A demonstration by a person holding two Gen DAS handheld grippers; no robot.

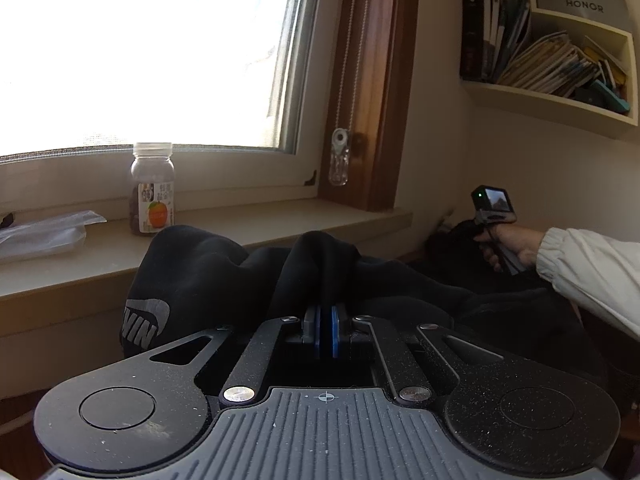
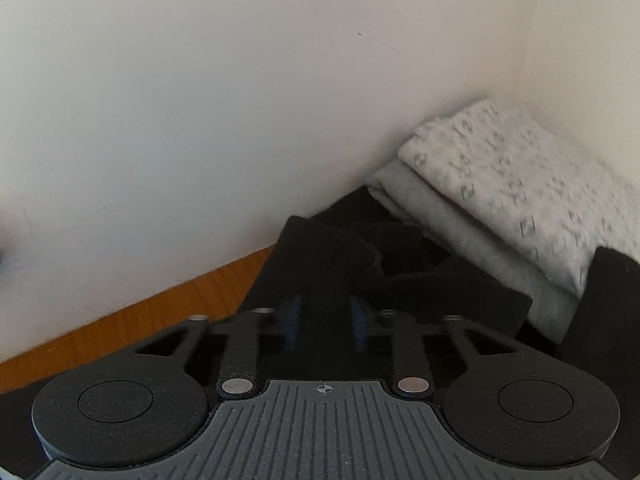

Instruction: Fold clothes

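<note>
Fingers of the left gripper [image 1: 326,320] pinched together on a raised fold of the black garment [image 1: 208,268], which drapes before the windowsill [image 1: 280,220]. Right gripper [image 2: 324,320] fingers part-open around black cloth, beside folded white laundry [image 2: 500,184].

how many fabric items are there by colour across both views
black: 1, the black Nike garment
white or pale: 2, the white patterned folded cloth and the plain pale folded cloth under it
total: 3

front: windowsill [image 1: 320,216], jar [image 1: 152,190] | right: wall [image 2: 200,120], folded cloths [image 2: 500,200]
</note>
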